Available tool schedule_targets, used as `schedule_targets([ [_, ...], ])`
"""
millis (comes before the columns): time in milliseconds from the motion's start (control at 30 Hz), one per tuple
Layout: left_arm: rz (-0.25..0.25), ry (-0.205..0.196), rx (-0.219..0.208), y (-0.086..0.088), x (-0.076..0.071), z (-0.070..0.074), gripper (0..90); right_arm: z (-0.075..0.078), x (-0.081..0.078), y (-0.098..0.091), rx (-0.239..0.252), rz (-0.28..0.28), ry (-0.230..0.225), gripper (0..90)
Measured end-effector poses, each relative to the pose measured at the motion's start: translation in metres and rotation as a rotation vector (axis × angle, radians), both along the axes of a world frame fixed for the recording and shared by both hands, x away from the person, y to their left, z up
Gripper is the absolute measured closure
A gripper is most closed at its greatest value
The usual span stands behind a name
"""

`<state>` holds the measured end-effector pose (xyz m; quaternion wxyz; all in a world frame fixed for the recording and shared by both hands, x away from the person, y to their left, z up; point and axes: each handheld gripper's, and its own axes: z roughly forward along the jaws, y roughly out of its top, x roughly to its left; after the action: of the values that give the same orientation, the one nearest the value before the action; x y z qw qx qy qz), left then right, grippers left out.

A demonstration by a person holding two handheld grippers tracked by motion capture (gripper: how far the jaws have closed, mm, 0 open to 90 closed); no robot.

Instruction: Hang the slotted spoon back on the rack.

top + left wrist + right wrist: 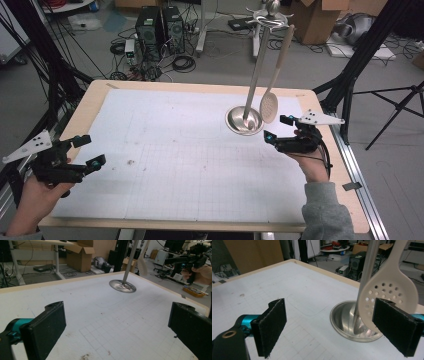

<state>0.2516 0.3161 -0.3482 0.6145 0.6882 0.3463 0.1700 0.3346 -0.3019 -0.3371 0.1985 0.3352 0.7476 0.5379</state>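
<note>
Right gripper (277, 128) held spread beside the hanging cream perforated plastic spoon (269, 106)

The spoon is hung from a steel stand (243, 120) near the table's far right corner — the left gripper (88, 151), also spread, is held at the left edge.

Wooden table (350, 175), white grid mat (175, 165), stand (244, 120)

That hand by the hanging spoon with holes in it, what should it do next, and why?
Probably ease the right gripper forward so its open jaws come around the slotted spoon, then close. The spoon hangs from the metal stand over the stand's round base, its bowl just ahead of the jaws and not yet between them. The left gripper waits open, far across the table.
</note>
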Motion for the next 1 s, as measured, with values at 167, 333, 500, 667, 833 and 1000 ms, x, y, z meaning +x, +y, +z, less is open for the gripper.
schedule_targets([
  [167,0.002,0.003,0.000,-0.001,0.001,-0.001,1.9,-0.008,-0.005,0.004,-0.008,0.013,-0.003,11.2],
  [333,-0.001,-0.002,-0.005,-0.003,0.002,0.000,1.8,-0.010,-0.011,0.002,-0.020,0.009,0.006,10.7],
  [500,-0.003,-0.002,-0.002,-0.004,0.003,-0.002,1.9,-0.012,-0.019,-0.003,0.000,0.003,0.011,10.7],
  [667,-0.006,-0.005,0.002,-0.004,0.002,-0.002,1.8,-0.020,-0.025,-0.009,0.002,-0.018,0.033,10.7],
  [833,-0.006,-0.015,0.003,-0.005,0.003,-0.002,1.8,-0.026,-0.033,-0.013,0.001,-0.028,0.035,10.7],
  [1000,-0.014,-0.044,0.014,-0.007,0.004,-0.004,1.9,-0.032,-0.043,-0.017,0.007,-0.046,-0.001,10.5],
])
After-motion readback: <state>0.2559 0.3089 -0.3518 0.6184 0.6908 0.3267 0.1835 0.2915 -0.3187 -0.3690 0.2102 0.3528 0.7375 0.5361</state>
